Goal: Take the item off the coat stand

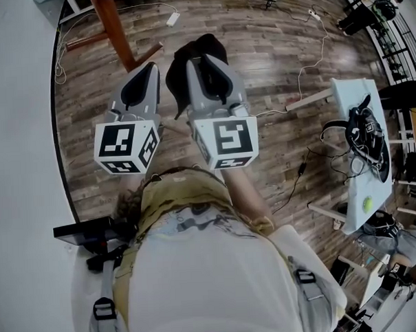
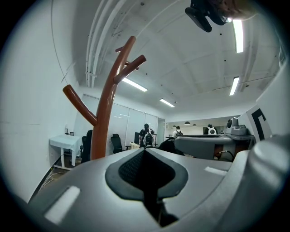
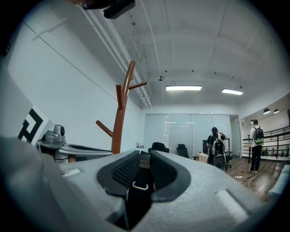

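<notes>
No legible txt, brand names or nos. in any of the 3 views. Only printed marks are b/w square code patterns on the left gripper (image 1: pixel 148 67) cube (image 1: pixel 126 146) and the right gripper (image 1: pixel 205 60) cube (image 1: pixel 226 142): blocky shapes, not letters. Stuff on the white table (image 1: pixel 356 93) is too small to read.

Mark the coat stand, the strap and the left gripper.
coat stand (image 2: pixel 102 122), left gripper view, on its trunk.
strap (image 3: pixel 137 199), right gripper view, just below its metal ring.
left gripper (image 2: pixel 145 152), left gripper view, where its fingertips meet.
</notes>
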Motion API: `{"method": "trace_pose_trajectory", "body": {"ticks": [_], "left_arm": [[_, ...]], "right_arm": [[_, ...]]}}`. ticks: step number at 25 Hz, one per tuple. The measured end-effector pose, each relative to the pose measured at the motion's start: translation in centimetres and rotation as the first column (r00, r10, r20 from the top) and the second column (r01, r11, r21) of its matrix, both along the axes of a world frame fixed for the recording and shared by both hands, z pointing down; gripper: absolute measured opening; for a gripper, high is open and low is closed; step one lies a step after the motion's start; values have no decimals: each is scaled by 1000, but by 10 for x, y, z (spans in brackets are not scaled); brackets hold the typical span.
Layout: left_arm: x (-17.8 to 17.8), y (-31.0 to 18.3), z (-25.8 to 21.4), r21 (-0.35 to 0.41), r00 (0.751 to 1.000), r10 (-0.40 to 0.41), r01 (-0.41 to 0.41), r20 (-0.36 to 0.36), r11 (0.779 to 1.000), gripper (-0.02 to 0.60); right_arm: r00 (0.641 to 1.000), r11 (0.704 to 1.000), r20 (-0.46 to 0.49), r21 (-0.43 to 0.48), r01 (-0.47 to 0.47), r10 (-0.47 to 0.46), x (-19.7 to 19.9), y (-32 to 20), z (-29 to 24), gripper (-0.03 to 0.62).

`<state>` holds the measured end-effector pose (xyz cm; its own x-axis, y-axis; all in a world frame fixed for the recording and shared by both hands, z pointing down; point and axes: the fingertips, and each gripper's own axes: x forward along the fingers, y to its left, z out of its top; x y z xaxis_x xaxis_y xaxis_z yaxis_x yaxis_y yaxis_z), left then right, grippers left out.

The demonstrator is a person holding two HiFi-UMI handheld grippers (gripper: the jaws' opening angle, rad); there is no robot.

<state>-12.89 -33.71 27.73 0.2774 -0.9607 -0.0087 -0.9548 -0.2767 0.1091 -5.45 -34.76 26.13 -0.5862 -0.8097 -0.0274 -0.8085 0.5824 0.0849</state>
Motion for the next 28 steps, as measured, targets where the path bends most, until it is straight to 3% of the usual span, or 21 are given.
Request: {"method": "trace_pose_trajectory", "body": {"ticks": [28], "left_arm": [[-5,4,14,-16,1000,-9,9,-14,1000,0]], "right_arm": [[1000,1000,-5,-3,-6,6,-1,5,12,77]]}}
